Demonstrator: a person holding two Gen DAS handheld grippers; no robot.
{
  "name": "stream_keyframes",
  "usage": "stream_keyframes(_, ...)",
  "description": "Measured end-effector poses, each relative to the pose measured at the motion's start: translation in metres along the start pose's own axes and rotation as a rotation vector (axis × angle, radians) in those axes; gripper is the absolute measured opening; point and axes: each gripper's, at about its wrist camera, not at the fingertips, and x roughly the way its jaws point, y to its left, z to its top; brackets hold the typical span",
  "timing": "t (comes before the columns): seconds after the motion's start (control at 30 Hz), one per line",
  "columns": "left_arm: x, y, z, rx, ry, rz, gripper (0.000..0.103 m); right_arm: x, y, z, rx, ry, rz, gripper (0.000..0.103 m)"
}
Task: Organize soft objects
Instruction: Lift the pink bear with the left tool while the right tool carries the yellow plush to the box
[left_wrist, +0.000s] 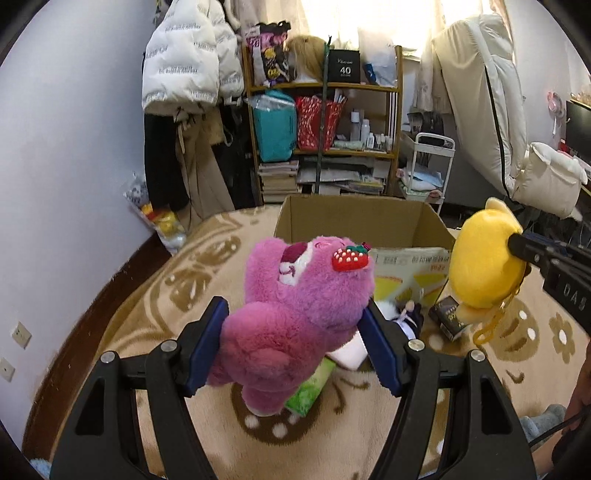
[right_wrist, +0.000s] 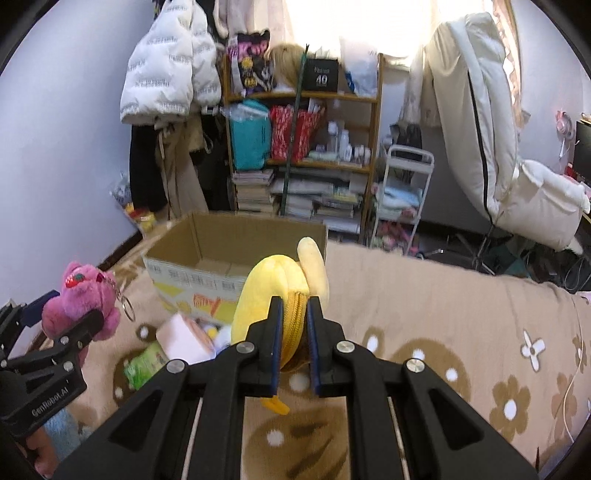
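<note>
My left gripper (left_wrist: 295, 325) is pinching the pink bear (left_wrist: 295, 314), the right gripper (right_wrist: 293, 332) is squeezing the yellow plush (right_wrist: 273, 291), and I am carrying both level over the cardboard box (left_wrist: 354, 221).

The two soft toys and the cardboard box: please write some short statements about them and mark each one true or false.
1. The left gripper holds the pink bear between its jaws. True.
2. The right gripper is open and holds nothing. False: its jaws are shut on the yellow toy, at its zipper.
3. The cardboard box is open at the top. True.
4. The pink bear already lies inside the box. False: it is held up in front of the box.
5. A red strawberry sits on the bear's head. True.
</note>
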Motion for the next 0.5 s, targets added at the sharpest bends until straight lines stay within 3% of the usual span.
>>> stream_keyframes(0.5,0.003,-0.011,0.053,0.061,-0.15,0.016,0.071,0.009,-0.029,0.054,0.108,-0.135,0.028,0.013)
